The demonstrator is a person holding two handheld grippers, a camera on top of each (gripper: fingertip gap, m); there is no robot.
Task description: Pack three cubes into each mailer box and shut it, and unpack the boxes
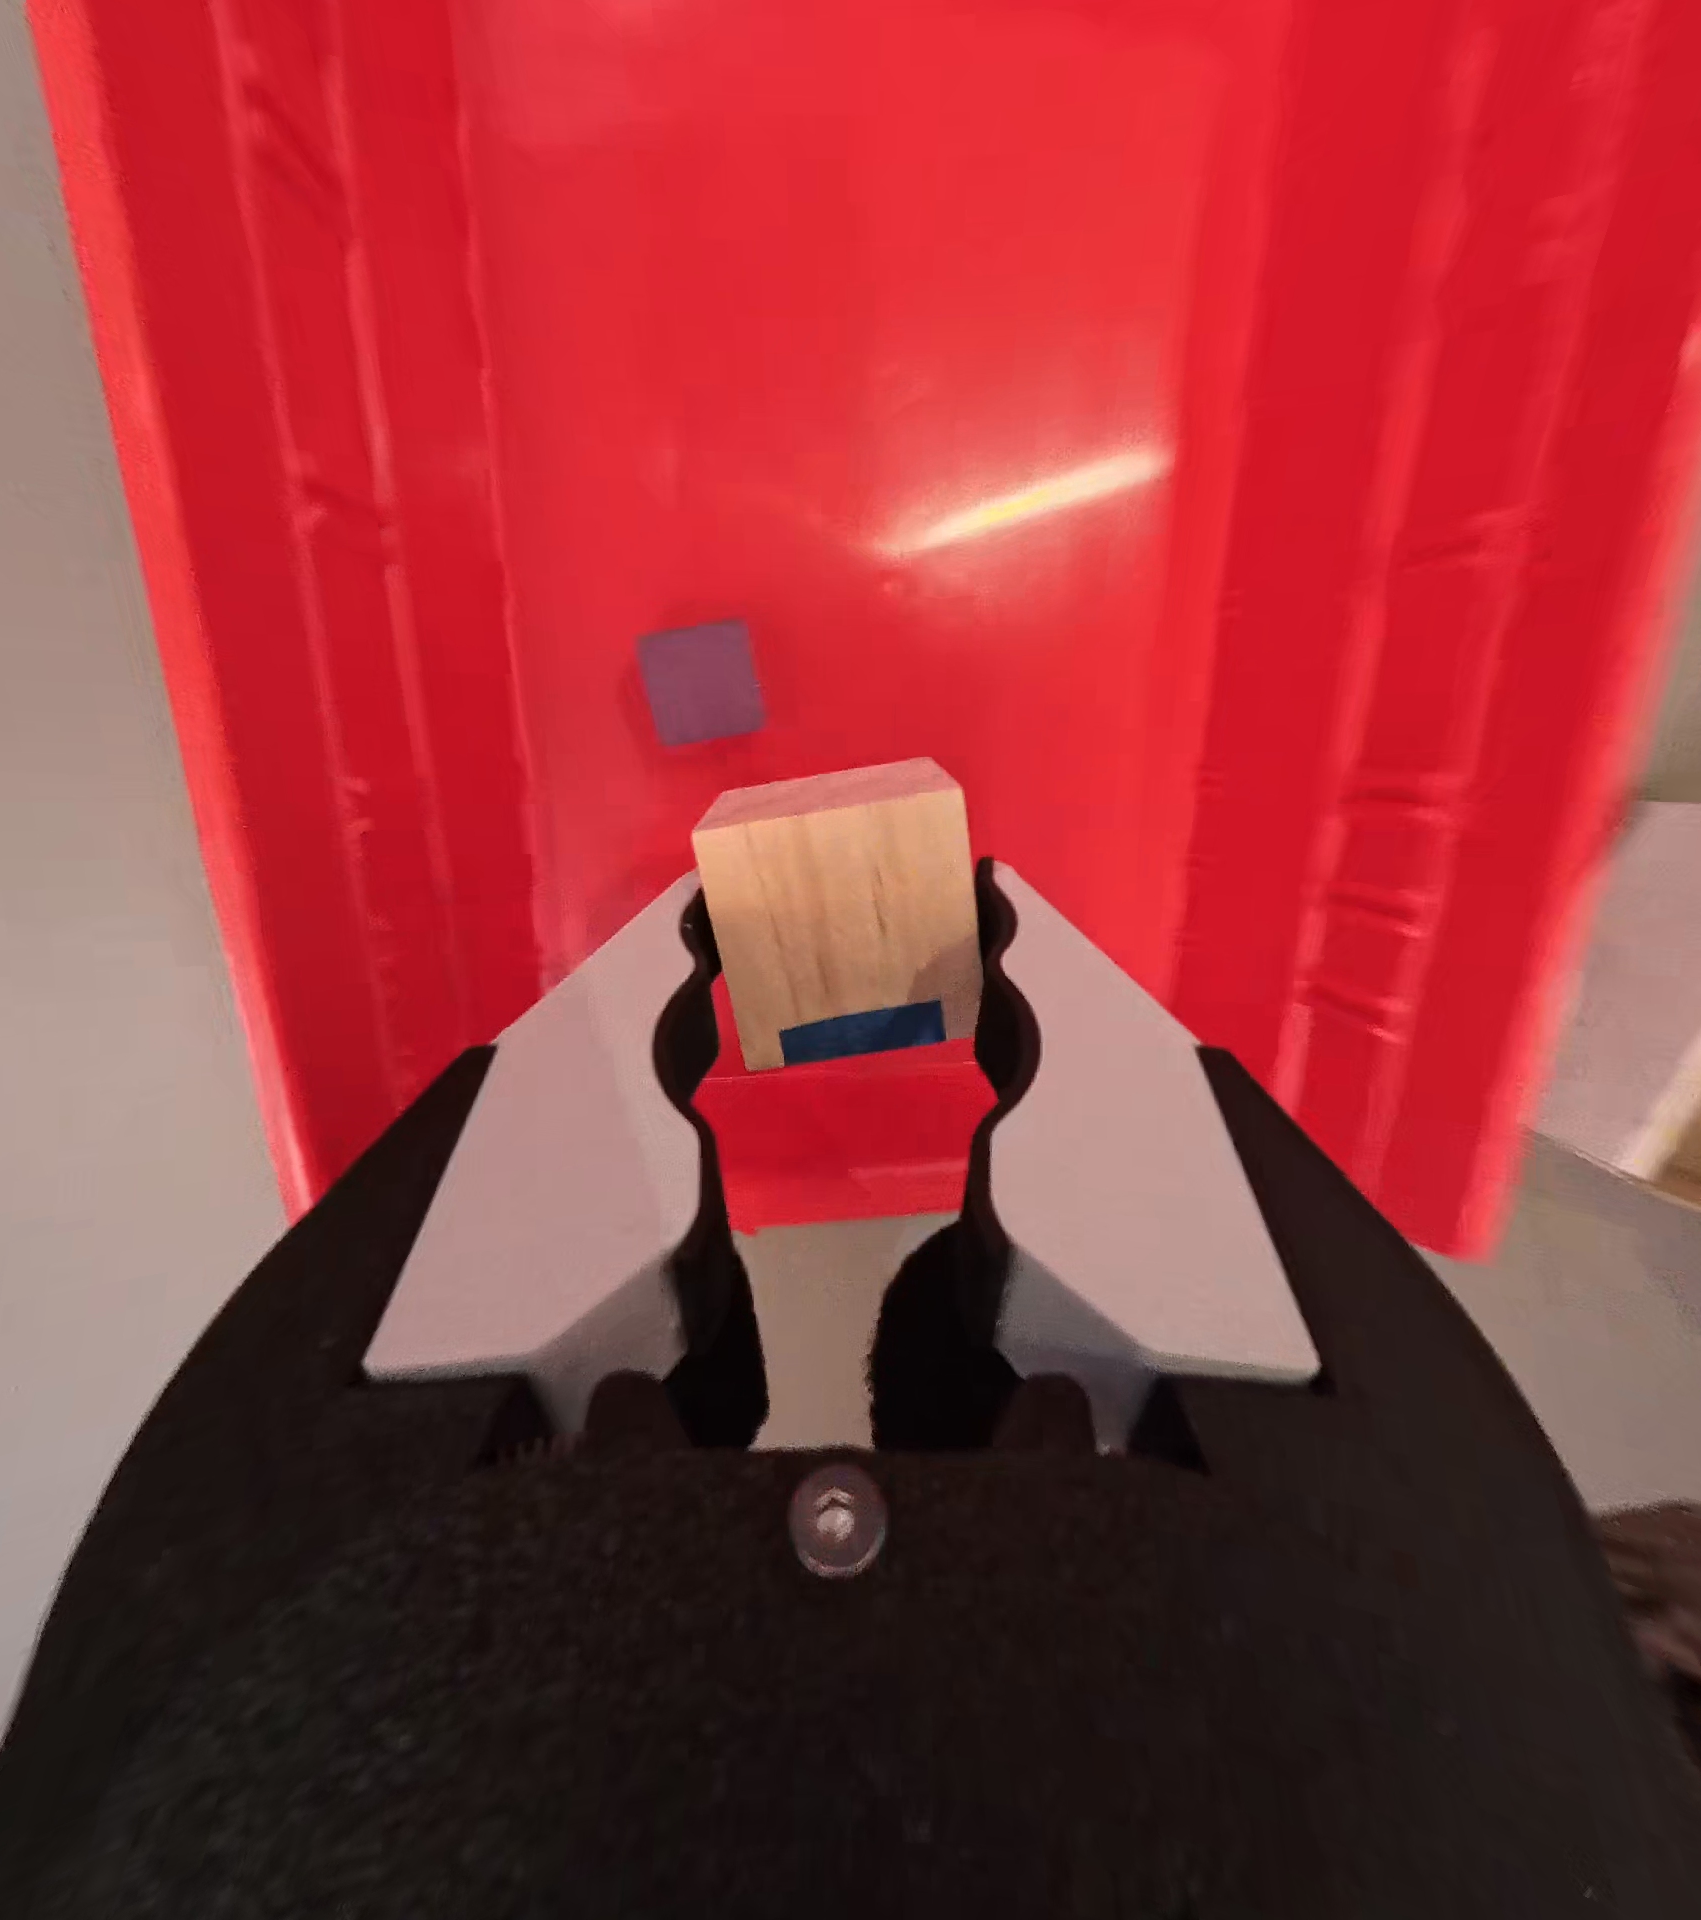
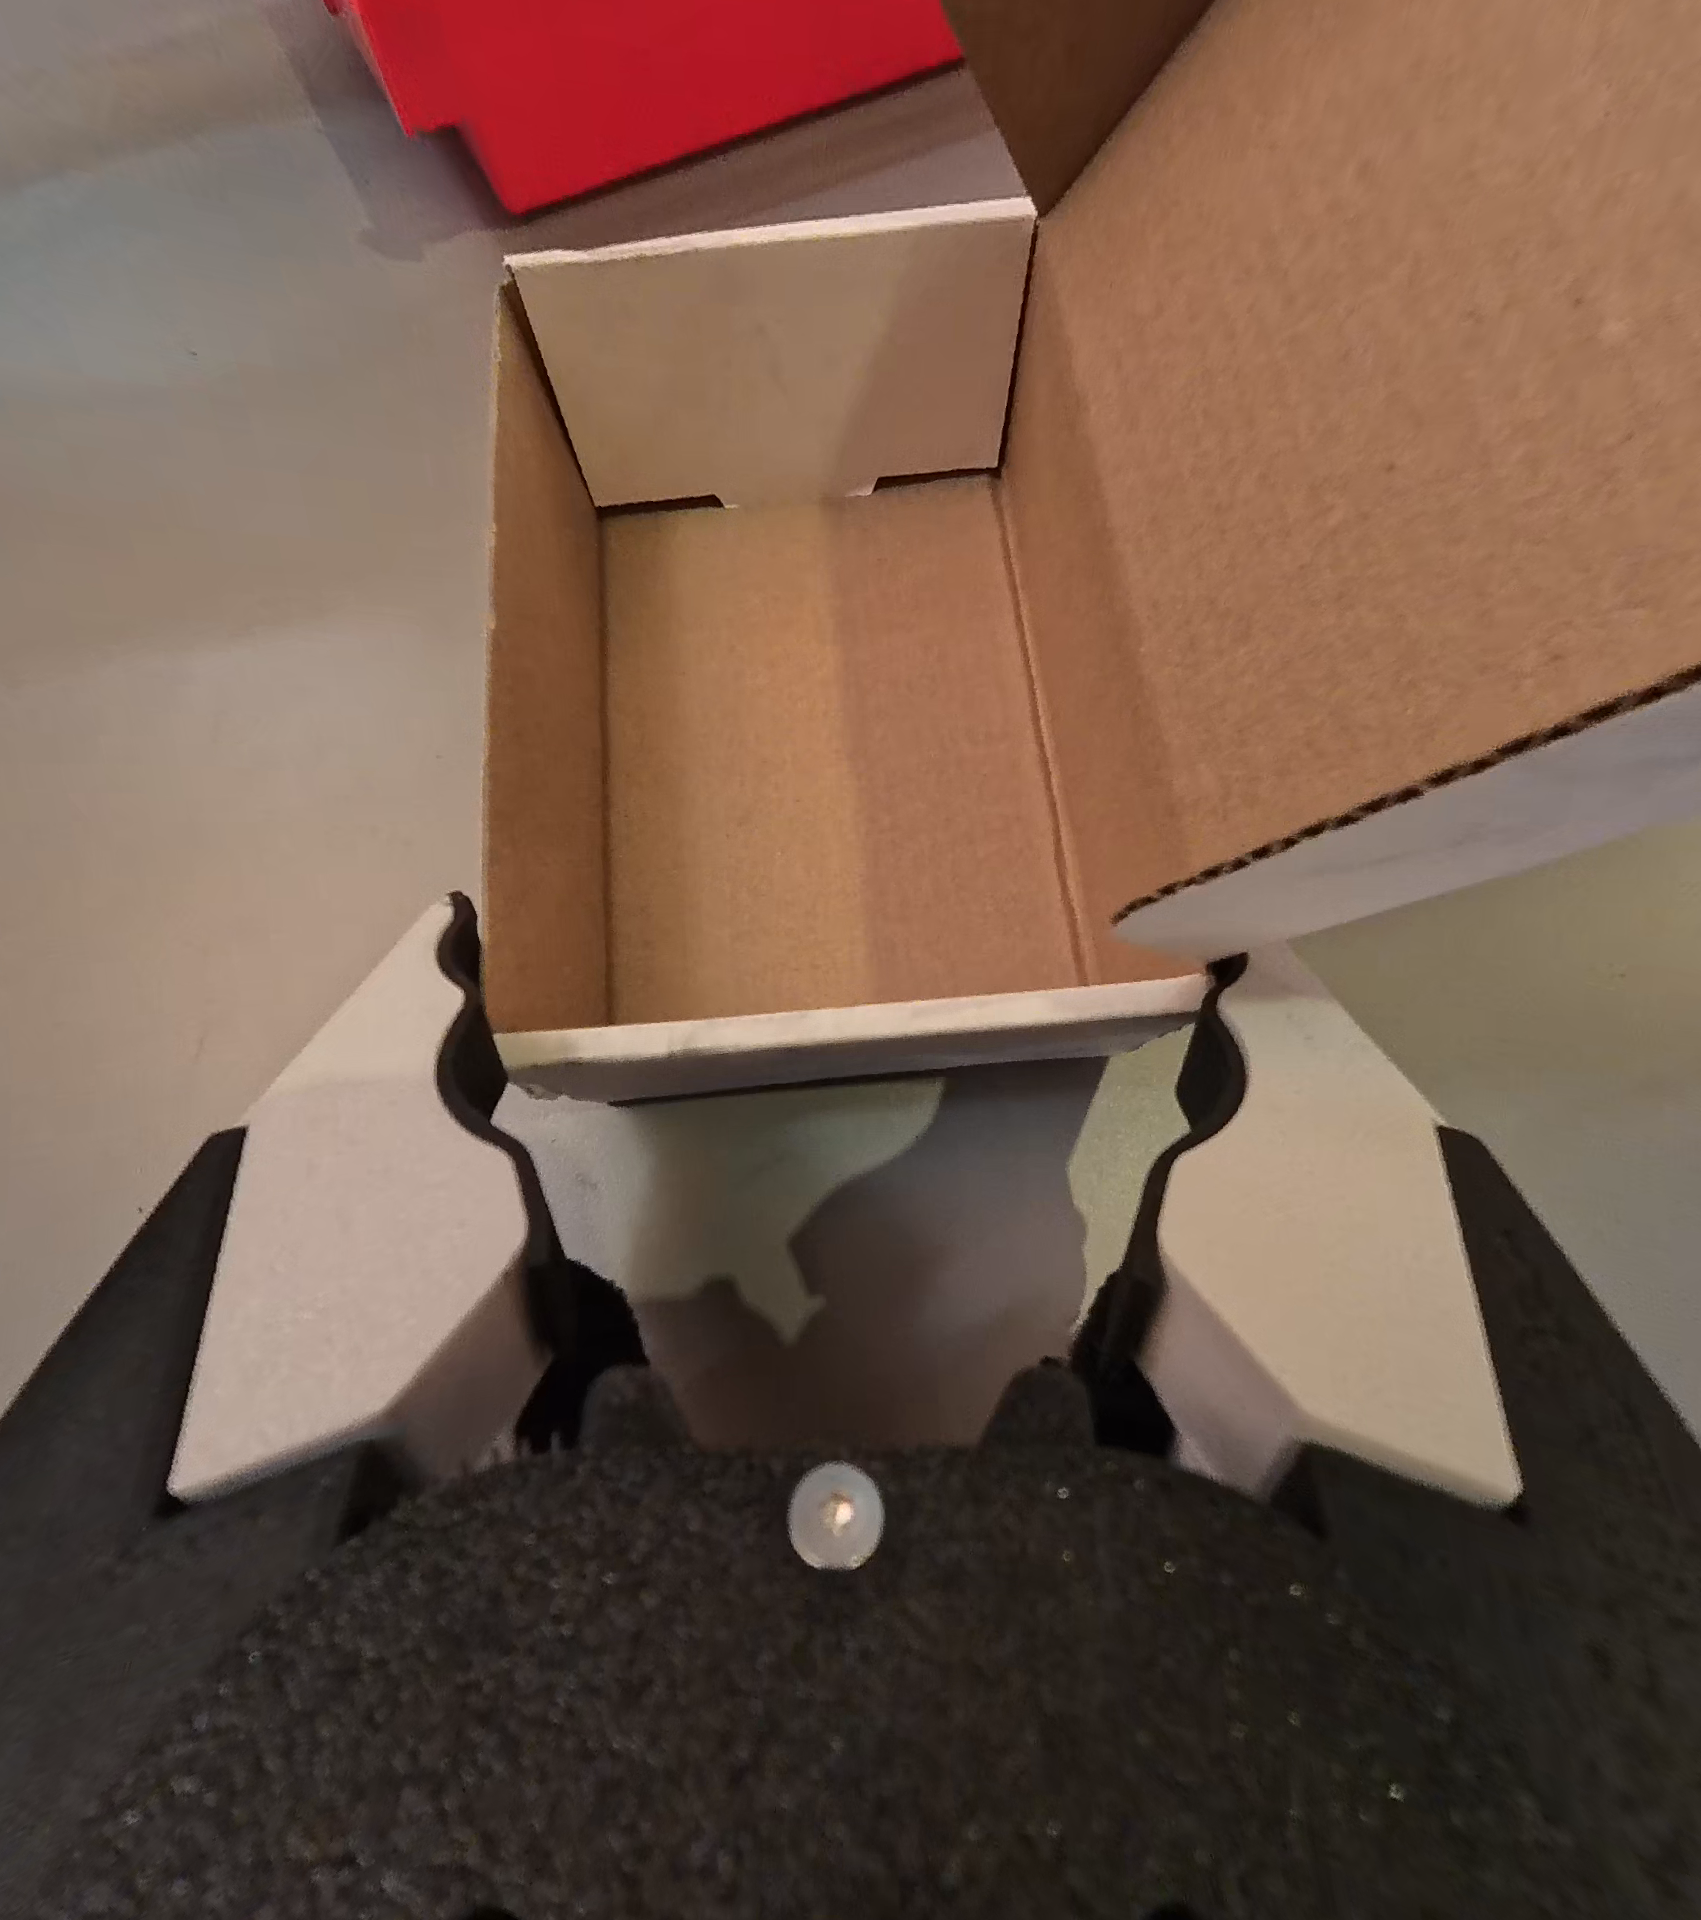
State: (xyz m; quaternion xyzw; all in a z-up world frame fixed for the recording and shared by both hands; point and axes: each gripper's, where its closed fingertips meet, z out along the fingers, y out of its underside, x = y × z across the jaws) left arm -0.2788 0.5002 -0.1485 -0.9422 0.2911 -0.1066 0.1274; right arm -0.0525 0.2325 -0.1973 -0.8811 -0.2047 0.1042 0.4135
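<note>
Red tray (image 1: 825, 312) backs left claw's (image 1: 841, 935) wooden cube (image 1: 835, 914).

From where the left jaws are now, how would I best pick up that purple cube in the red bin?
Grip the purple cube across its two flat side faces, coming straight down from above. It sits alone on the red bin floor, clear of the walls. The left gripper already holds a wooden cube, so that must go first.

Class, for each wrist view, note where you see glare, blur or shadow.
Left wrist view: a bright glare streak on the glossy red bin, whose edges are motion-blurred; the wooden cube stays sharp. Right wrist view: mostly sharp, shadow under the open cardboard mailer box.
</note>
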